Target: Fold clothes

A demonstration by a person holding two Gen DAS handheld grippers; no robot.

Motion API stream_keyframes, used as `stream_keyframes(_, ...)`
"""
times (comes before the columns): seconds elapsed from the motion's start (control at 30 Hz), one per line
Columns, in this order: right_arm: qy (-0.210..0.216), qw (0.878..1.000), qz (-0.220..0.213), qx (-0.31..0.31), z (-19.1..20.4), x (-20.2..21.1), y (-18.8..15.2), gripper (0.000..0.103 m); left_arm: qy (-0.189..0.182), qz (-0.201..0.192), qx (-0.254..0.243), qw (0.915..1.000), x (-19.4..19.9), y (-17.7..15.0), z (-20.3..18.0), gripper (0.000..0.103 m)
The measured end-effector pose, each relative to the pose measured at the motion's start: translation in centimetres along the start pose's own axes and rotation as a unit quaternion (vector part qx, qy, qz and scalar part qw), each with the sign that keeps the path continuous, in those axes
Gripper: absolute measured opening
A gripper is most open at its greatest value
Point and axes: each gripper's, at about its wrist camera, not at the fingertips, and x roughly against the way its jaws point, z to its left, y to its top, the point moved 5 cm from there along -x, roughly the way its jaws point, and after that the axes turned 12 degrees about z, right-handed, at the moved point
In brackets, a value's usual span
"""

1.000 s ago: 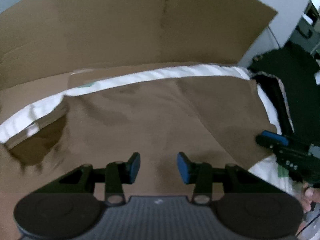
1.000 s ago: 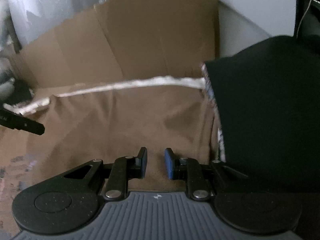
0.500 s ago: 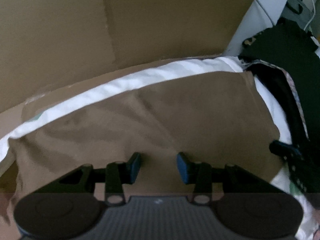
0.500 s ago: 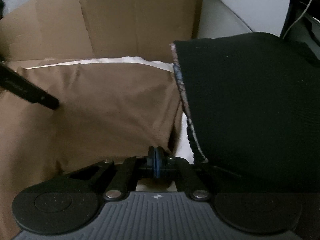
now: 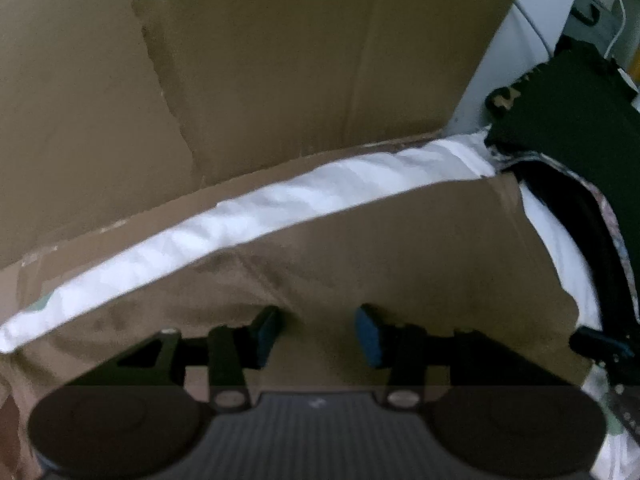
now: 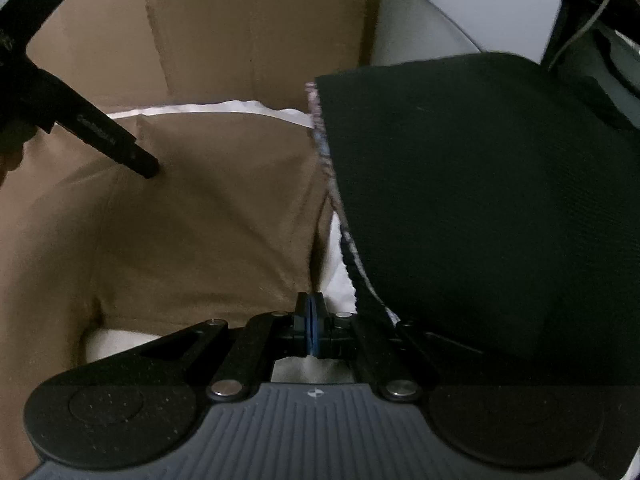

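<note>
Brown cloth: the flat brown fabric garment lay spread over the white padded bedding, with upright tan cardboard sheets at 12 o'clock.
Change: a second before, the right claw stood open; now its blue pads were pressed together at the cloth's near right corner — likely pinching the edge for a fold.
Left claw: the left claw stayed open, poised over the cloth's middle.
Neighbour: a black textured fabric piece lay at 3 o'clock.
Unclear: whether fabric truly sat between the pads — that corner was hidden.
</note>
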Motion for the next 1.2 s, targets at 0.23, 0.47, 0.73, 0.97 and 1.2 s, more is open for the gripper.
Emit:
stream_keyframes(0.23, -0.001, 1.0, 0.015, -0.016, -0.3, 0.8, -0.2, 0.003, 0.01, -0.006, -0.016, 0.9998, -0.2, 2.7, -0.6, 0.046)
stream_keyframes(0.47, -0.001, 1.0, -0.017, -0.022, 0.6, 3.4, -0.6, 0.003, -0.019, -0.012, -0.078, 0.9967, 0.9, 3.9, -4.4, 0.038)
stream_keyframes(0.73, 0.073, 0.996, -0.056, -0.009, 2.7, 3.7, 0.3, 0.005, -0.021, -0.004, -0.113, 0.9934, -0.8, 4.5, -8.1, 0.037)
stream_keyframes(0.97, 0.08, 0.996, -0.031, -0.003, 3.1, 0.3, 0.9, 0.008, -0.009, -0.018, -0.122, 0.9923, -1.5, 5.8, -8.8, 0.042)
stream_keyframes(1.2, 0.042, 0.999, -0.01, -0.009, 1.4, 0.0, -0.3, 0.007, 0.005, -0.032, -0.133, 0.9906, -1.9, 7.0, -9.5, 0.047)
